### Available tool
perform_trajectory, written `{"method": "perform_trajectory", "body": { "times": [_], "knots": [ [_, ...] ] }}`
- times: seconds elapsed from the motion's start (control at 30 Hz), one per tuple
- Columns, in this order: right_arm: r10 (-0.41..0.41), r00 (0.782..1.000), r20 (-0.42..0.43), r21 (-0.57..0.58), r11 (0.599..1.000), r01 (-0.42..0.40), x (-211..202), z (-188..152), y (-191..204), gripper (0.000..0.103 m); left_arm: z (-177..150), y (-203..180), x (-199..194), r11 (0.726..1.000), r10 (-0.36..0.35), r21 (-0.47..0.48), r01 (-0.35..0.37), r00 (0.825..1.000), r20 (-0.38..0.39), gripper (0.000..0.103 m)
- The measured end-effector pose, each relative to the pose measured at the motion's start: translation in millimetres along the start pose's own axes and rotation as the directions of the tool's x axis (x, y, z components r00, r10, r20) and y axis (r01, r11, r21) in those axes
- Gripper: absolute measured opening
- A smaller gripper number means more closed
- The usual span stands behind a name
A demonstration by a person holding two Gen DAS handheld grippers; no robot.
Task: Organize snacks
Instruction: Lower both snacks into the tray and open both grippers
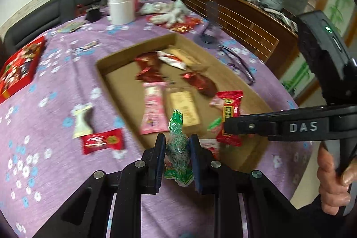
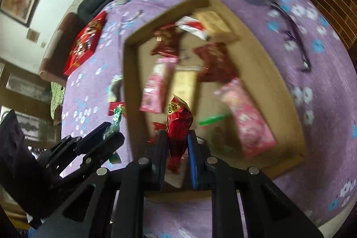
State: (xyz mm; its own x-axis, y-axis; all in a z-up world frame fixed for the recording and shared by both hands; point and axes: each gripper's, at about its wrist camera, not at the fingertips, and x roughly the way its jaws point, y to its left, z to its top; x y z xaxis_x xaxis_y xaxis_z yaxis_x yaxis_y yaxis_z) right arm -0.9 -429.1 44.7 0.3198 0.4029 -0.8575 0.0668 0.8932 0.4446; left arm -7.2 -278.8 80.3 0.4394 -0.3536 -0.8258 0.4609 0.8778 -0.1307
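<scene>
Several wrapped snacks (image 1: 153, 105) in cardboard tray (image 1: 104, 69); left tool (image 1: 177, 162) pinching green packet (image 1: 178, 148), right tool (image 2: 177, 155) pinching red packet (image 2: 178, 124).

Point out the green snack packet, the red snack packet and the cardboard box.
green snack packet (image 1: 177, 148), left wrist view, crinkled middle between the fingers
red snack packet (image 2: 178, 124), right wrist view, upper body
cardboard box (image 1: 111, 59), left wrist view, left wall
</scene>
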Motion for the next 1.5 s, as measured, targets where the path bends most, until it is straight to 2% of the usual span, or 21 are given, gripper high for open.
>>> {"method": "perform_trajectory", "body": {
  "times": [0.3,0.67,0.93,1.03,1.07,1.27,1.5],
  "knots": [
    [0.005,0.998,-0.064,0.042,0.999,-0.003,8.1,-6.0,-18.8,0.017,1.1,-27.0,28.1,0.998,-0.039,0.051,0.042,0.997,-0.070,0.022],
    [-0.002,0.994,-0.112,0.069,0.998,0.010,16.2,-5.7,-26.0,0.019,-0.8,-27.7,36.6,0.998,-0.036,0.054,0.041,0.994,-0.100,0.022],
    [-0.029,0.996,-0.079,0.065,0.997,0.034,7.0,-4.4,-25.9,0.020,-1.0,-29.5,34.3,0.997,-0.050,0.059,0.056,0.994,-0.097,0.023],
    [-0.043,0.997,-0.060,0.062,0.997,0.047,2.4,-3.8,-25.4,0.021,-0.2,-30.4,31.5,0.996,-0.059,0.060,0.065,0.994,-0.087,0.037],
    [-0.046,0.998,-0.051,0.063,0.997,0.049,0.3,-3.7,-25.5,0.021,0.6,-30.8,29.5,0.996,-0.056,0.062,0.061,0.995,-0.078,0.037],
    [-0.051,0.999,-0.007,0.065,0.997,0.052,-8.6,-3.3,-24.0,0.021,2.6,-27.9,20.1,0.997,-0.050,0.054,0.053,0.997,-0.052,0.037],
    [-0.043,0.999,-0.002,0.045,0.998,0.043,-6.6,-6.1,-12.6,0.021,-1.0,-14.7,8.6,0.999,-0.036,0.014,0.036,0.999,-0.030,0.037]
  ]
}}
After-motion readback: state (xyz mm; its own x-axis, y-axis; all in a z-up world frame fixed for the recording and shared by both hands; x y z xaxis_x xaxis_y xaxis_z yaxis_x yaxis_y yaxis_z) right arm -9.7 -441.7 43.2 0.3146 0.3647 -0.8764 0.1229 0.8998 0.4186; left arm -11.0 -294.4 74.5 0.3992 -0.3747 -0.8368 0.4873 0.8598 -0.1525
